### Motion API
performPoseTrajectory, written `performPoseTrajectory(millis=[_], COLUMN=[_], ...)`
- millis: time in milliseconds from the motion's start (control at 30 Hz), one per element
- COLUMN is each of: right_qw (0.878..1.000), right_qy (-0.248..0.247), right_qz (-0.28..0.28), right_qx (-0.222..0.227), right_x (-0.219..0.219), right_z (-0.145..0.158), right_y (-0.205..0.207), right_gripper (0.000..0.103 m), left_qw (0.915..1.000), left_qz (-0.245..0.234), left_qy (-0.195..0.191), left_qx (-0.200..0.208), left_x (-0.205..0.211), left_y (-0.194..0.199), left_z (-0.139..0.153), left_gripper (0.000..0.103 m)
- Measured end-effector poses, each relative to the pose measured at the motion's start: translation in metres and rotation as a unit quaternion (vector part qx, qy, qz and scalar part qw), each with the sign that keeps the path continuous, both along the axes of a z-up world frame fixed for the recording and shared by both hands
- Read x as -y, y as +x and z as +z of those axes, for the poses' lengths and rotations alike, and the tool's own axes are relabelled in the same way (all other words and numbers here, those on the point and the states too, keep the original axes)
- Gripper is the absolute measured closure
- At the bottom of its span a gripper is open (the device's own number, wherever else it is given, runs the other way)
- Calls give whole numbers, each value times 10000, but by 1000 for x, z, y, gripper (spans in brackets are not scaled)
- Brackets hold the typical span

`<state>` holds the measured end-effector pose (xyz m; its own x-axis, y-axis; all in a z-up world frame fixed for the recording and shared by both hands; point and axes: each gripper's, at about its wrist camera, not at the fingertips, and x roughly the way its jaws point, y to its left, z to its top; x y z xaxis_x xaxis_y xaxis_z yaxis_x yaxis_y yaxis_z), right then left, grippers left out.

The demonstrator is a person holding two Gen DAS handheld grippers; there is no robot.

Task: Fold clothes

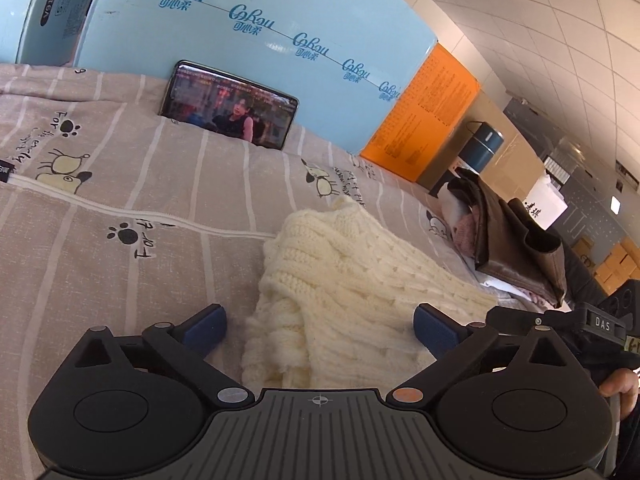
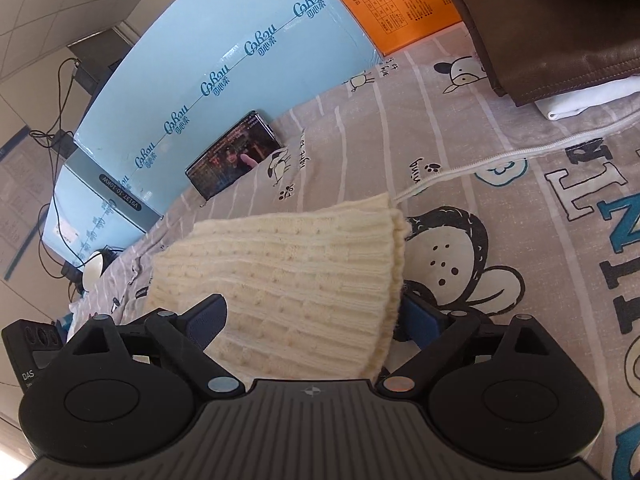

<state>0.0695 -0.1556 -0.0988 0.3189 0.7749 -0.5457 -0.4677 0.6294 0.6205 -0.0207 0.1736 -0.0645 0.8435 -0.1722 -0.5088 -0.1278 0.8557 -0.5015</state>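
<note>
1. Left tongs point(image 1: 320, 326): spread wide, gripping nothing. The blue pads point(image 1: 206, 326) straddle the near folded edge of the cream knit sweater point(image 1: 340, 280).
2. Right tongs point(image 2: 316, 320): also spread wide, gripping nothing. The sweater point(image 2: 288, 272) lies between the fingers; its ribbed hem falls just inside the right-hand pad point(image 2: 418, 318).
3. Sweater: lies folded on a grey striped bedsheet point(image 1: 120, 200) printed with cartoon dogs and paw marks.
4. Beyond the sweater, a brown leather garment point(image 1: 516, 240) tops a stack of clothes.
5. Farther back, a phone point(image 1: 230, 106) with a lit screen leans against a light blue carton point(image 1: 260, 12); an orange box point(image 1: 424, 120) stands beside the carton.
</note>
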Motion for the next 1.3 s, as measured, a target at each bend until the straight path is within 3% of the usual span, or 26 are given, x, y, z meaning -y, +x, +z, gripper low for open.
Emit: performPoseTrajectory(millis=[100, 233, 333, 367, 433, 533, 700, 1000, 1100, 1300], right_qw=[10000, 9998, 9994, 9994, 9994, 9990, 9973, 9933, 9913, 9826], right_qy=[29, 164, 265, 279, 319, 432, 692, 1037, 1035, 1021], right_qz=[-2, 135, 188, 154, 57, -113, -246, 184, 505, 1271], right_qx=[42, -17, -100, -101, -112, -90, 0, 485, 642, 890], right_x=[-10, -17, -17, -16, -13, -7, -1, -23, -51, -137], right_z=[-2, -3, -4, -4, -5, -4, 7, 46, 59, 79], right_y=[0, -1, -4, -5, -7, -12, -21, -46, -53, -67], right_gripper=[8, 10, 27, 30, 49, 68, 80, 82, 82, 82], left_qw=[9989, 9984, 9977, 9975, 9977, 9970, 9956, 9924, 9887, 9747], left_qz=[-321, -457, -571, -593, -541, -557, -508, 56, 504, 1476], left_qy=[-324, -215, -143, -109, -131, -61, 53, 220, 642, 1018], left_qx=[98, 263, 347, 373, 386, 534, 788, 1211, 1261, 1331], left_x=[2, 11, 15, 16, 15, 16, 18, 6, -1, -41], left_y=[3, 1, 0, 0, 0, -3, -12, -57, -80, -126], left_z=[-3, -4, -6, -6, -7, -6, 1, 21, 34, 50], left_gripper=[2, 2, 5, 12, 24, 35, 60, 64, 65, 65])
